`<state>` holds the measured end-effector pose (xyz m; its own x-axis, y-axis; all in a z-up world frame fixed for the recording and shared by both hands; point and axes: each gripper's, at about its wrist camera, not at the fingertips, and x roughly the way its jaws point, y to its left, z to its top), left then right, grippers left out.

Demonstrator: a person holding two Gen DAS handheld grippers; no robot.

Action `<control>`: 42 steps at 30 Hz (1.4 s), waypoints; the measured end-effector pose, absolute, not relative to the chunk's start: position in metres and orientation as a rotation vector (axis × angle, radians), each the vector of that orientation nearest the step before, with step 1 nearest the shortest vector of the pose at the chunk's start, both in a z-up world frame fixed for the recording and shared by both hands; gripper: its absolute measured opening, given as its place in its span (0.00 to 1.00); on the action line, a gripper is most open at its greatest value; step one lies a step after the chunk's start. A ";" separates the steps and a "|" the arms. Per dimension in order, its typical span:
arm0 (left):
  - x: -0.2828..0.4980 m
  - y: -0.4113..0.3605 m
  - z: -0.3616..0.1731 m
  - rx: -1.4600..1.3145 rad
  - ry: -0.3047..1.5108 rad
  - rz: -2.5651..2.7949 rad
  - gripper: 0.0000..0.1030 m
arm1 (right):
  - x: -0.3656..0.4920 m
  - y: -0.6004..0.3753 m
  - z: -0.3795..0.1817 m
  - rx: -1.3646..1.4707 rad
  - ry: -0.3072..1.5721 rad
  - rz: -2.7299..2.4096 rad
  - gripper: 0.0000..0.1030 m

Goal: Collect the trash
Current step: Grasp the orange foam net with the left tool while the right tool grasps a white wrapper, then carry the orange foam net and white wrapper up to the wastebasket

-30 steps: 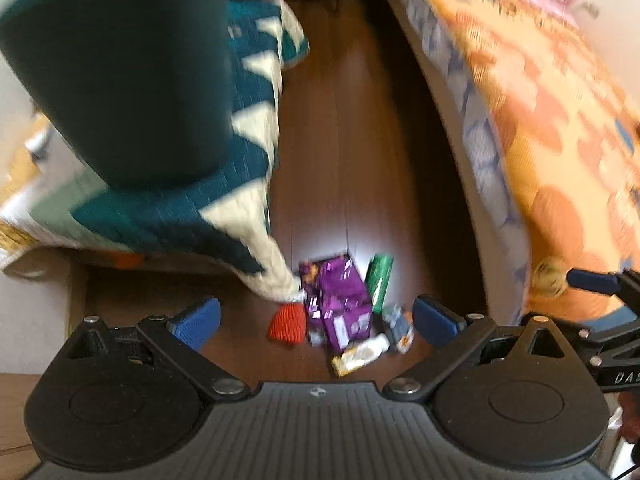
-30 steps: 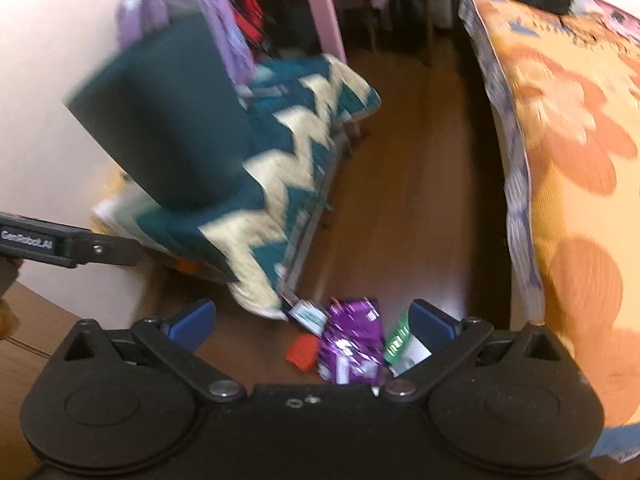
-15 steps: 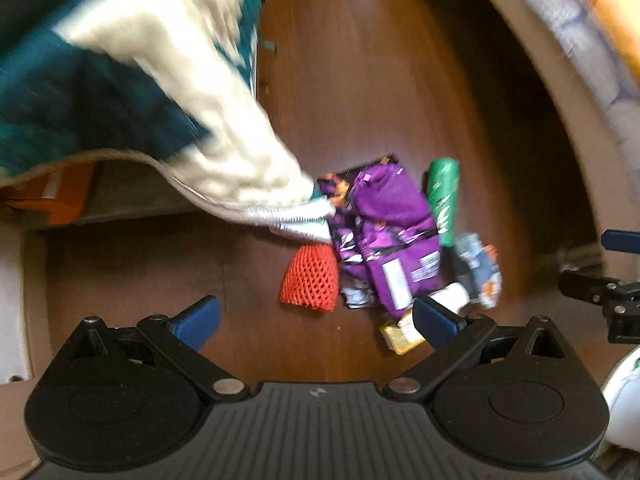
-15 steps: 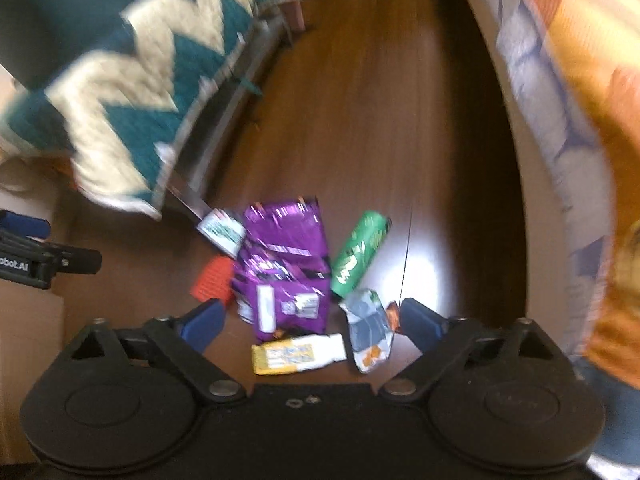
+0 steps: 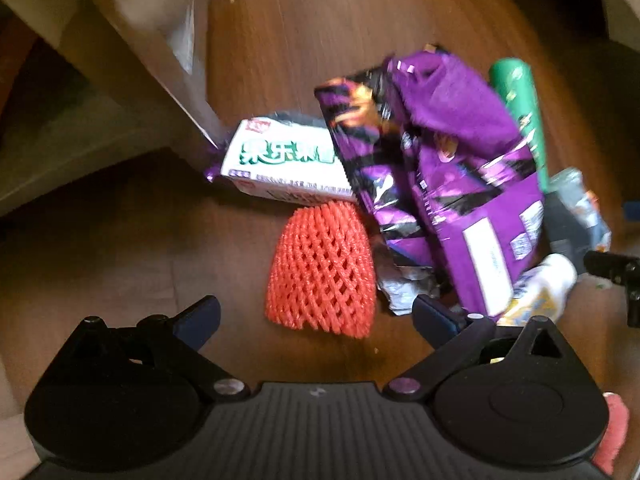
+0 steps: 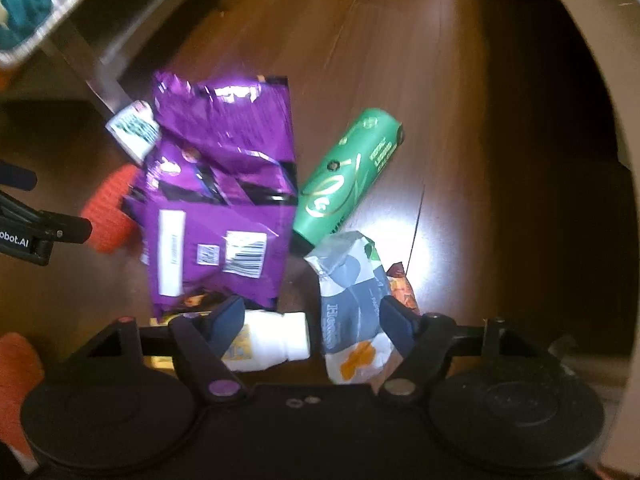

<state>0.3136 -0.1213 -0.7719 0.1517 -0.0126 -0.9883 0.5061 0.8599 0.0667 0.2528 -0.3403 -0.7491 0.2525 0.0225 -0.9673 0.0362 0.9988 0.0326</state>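
A heap of trash lies on the dark wooden floor. In the left wrist view an orange foam net sits just ahead of my left gripper, whose jaws stand wide with nothing gripped. Beside the net are purple snack bags, a white-and-green packet and a green tube. My right gripper hangs low over a small white bottle and a crumpled grey-white wrapper. Its jaws are closing with both between them, and the pads press on neither. The purple bag and green tube lie beyond.
A metal furniture leg and frame stand at the upper left, with a teal blanket above. A bed base curves along the right. The left gripper's side shows at the left edge. Bare floor lies beyond the heap.
Both grippers have dropped steeply toward the floor, so the trash heap now fills both views. The right jaws have narrowed. The blanket and bed have slid out to the edges.
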 end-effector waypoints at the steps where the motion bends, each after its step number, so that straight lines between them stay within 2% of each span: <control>1: 0.315 -0.124 -0.780 0.436 1.381 -0.388 0.99 | 0.255 -0.340 -0.757 0.030 1.321 -0.013 0.71; 3: 0.319 -0.124 -0.792 0.438 1.388 -0.380 0.99 | 0.258 -0.339 -0.772 -0.002 1.336 -0.016 0.68; 5: 0.323 -0.123 -0.802 0.433 1.391 -0.370 0.98 | 0.261 -0.339 -0.786 -0.024 1.355 -0.022 0.58; 7: 0.328 -0.122 -0.808 0.417 1.404 -0.366 0.92 | 0.262 -0.339 -0.793 -0.036 1.359 -0.027 0.55; 9: 0.331 -0.122 -0.811 0.411 1.417 -0.363 0.74 | 0.262 -0.338 -0.796 -0.044 1.352 -0.034 0.51; 10: 0.332 -0.123 -0.813 0.416 1.423 -0.368 0.68 | 0.262 -0.338 -0.798 -0.043 1.351 -0.035 0.45; 11: 0.332 -0.124 -0.815 0.427 1.429 -0.374 0.55 | 0.262 -0.337 -0.799 -0.047 1.351 -0.038 0.41; 13: 0.333 -0.126 -0.815 0.444 1.433 -0.382 0.40 | 0.262 -0.336 -0.800 -0.058 1.356 -0.051 0.27; 14: 0.333 -0.127 -0.814 0.439 1.439 -0.385 0.29 | 0.261 -0.336 -0.801 -0.062 1.360 -0.062 0.21; 18: 0.335 -0.130 -0.799 0.431 1.439 -0.374 0.11 | 0.260 -0.338 -0.796 -0.045 1.356 -0.101 0.04; 24: 0.324 -0.130 -0.762 0.428 1.439 -0.355 0.10 | 0.254 -0.341 -0.766 -0.038 1.341 -0.141 0.01; 30: 0.306 -0.126 -0.688 0.374 1.464 -0.358 0.10 | 0.233 -0.341 -0.699 0.028 1.319 -0.151 0.01; 42: 0.279 -0.120 -0.467 0.268 1.388 -0.396 0.11 | 0.224 -0.314 -0.476 0.107 1.187 -0.093 0.01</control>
<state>0.2792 -0.1200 -0.4667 0.1326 -0.1138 -0.9846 0.4235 0.9047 -0.0475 0.2243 -0.3142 -0.4756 0.3713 -0.0160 -0.9284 0.1288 0.9911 0.0344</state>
